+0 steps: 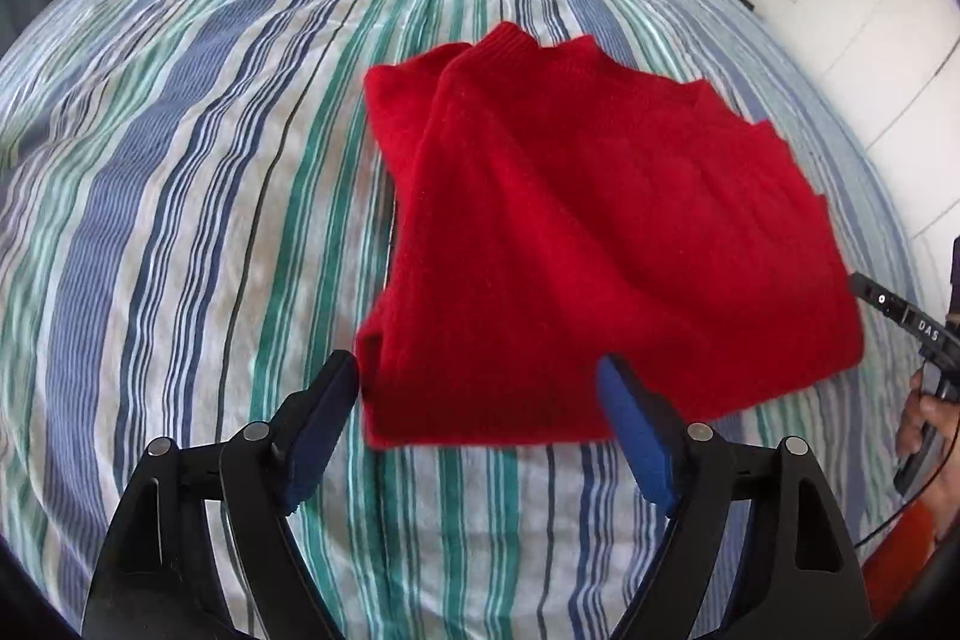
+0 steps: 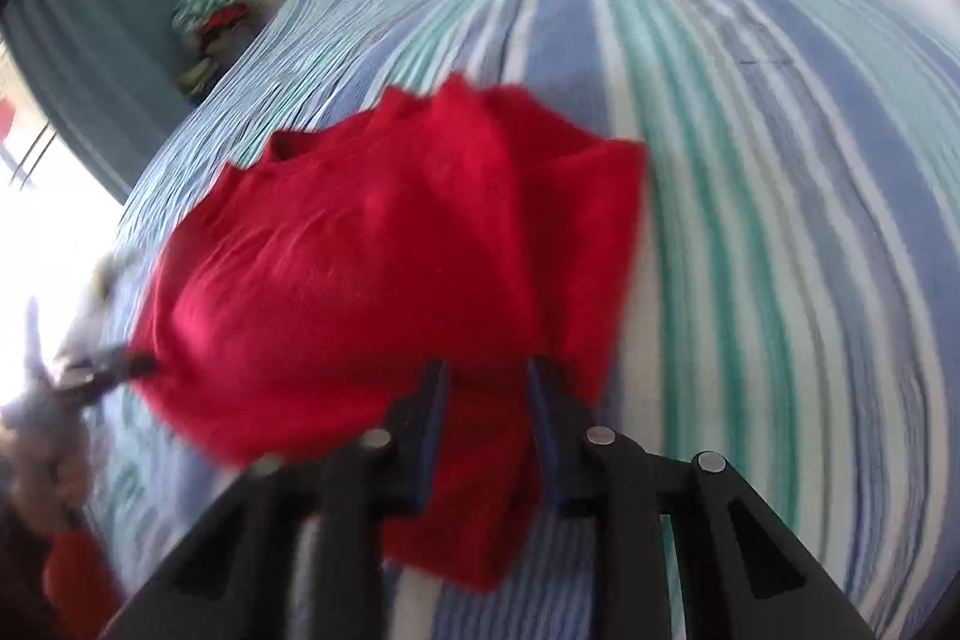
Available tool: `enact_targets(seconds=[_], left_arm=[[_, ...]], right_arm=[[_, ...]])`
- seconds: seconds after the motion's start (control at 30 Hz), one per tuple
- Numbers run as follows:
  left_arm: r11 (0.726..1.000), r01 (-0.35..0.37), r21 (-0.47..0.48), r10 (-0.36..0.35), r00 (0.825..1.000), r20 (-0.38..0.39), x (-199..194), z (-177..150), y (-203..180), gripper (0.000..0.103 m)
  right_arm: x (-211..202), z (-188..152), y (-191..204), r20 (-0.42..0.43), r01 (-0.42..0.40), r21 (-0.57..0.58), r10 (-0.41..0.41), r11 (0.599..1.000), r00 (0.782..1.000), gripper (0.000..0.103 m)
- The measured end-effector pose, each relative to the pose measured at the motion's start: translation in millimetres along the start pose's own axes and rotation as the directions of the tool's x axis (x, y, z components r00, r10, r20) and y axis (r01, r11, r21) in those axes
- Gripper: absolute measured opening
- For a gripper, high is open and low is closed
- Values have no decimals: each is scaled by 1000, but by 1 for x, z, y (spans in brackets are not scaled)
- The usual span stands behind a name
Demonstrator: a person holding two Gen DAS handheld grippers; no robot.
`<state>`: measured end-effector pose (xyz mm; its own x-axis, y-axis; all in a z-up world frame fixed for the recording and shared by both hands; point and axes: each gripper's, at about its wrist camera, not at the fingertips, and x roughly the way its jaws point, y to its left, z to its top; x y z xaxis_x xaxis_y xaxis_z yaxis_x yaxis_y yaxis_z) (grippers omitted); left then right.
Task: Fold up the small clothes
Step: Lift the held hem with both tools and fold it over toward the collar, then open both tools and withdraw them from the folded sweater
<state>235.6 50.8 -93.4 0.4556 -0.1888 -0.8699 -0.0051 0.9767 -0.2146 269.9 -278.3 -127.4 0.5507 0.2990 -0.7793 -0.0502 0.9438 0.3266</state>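
Red knit sweater (image 1: 576,244) lay partly folded on the striped bedsheet (image 1: 180,196), roughly mid-bed, ribbed edge pointing to the far end. Fabric was doubled over itself in at least two layers along its left side in the left wrist view.

Left gripper (image 1: 480,370): jaws spread wide, nothing between the blue pads (image 1: 636,430). Its left finger tip sat just beside the sweater's near-left corner; its right finger tip overlapped the near hem in the picture. Whether either tip touched the cloth could not be told.

Right gripper (image 2: 489,370): jaws narrowed but not fully closed, with a bunched fold of the red sweater (image 2: 372,244) running between the fingers (image 2: 549,418) and hanging below them toward the camera. Cloth appeared gripped; view was motion-blurred, so firmness of the hold was uncertain. The rest of the garment spread away from the gripper to the left and forward over the bedsheet (image 2: 750,160).

In the left wrist view, the right gripper's black body (image 1: 900,310) and the holding hand (image 1: 927,424) showed at the right edge, just beside the sweater's near-right corner.

A pile of mixed clothes (image 2: 210,28) sat beyond the bed's far-left corner.
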Motion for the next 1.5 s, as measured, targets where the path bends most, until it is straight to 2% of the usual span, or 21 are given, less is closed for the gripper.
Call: enact_targets(seconds=[0.03,0.07,0.1,0.17,0.23,0.27,0.33,0.37,0.47,0.53,0.57,0.6,0.77,1.07,1.33,1.5], left_arm=[[1000,-5,-7,5,1000,16,-8,-4,1,87],[1000,-22,-11,22,999,34,-15,-8,1,88],[999,-39,-16,40,998,49,-19,-14,1,91],[997,-67,-43,69,996,53,-23,-23,6,91],[993,-92,-78,95,995,37,-22,-34,15,91],[990,-109,-95,112,993,31,-22,-39,21,91],[981,-151,-122,155,988,27,-23,-50,31,91],[977,-166,-132,171,985,25,-22,-54,36,91],[972,-192,-137,196,980,16,-14,-64,42,91],[970,-209,-125,212,977,15,-11,-69,41,91],[970,-214,-118,217,976,15,-9,-69,39,91],[970,-216,-112,219,976,15,-9,-69,37,91],[970,-214,-113,218,976,21,-11,-69,38,91],[967,-229,-115,233,972,21,-10,-71,37,92],[965,-238,-107,242,970,23,3,-79,39,100],[964,-250,-93,255,966,50,10,-83,36,103]], right_arm=[[-14,0,4,29,18,-12,-18,1000,999,33],[-26,0,11,52,-6,-42,8,999,999,33],[-35,-2,20,61,-36,-78,41,996,997,39],[-41,-4,40,57,-77,-138,86,987,995,49],[-30,-13,56,29,-103,-173,110,980,994,51],[-19,-19,58,1,-95,-173,97,980,995,51],[11,-34,52,-73,-32,-145,22,989,997,51],[21,-39,43,-83,-11,-125,0,992,997,45],[1,-49,32,-19,-9,-56,8,998,1000,43],[-16,-56,37,6,31,-58,-31,998,1000,48],[-24,-58,38,22,47,-58,-46,997,999,57],[-31,-62,38,37,45,-54,-43,998,998,61],[-45,-74,32,52,35,-14,-34,999,998,61],[-39,-86,28,37,11,49,-13,999,999,61],[-34,-94,25,32,1,61,-3,998,999,61],[-29,-106,25,35,9,47,-10,999,999,65]])
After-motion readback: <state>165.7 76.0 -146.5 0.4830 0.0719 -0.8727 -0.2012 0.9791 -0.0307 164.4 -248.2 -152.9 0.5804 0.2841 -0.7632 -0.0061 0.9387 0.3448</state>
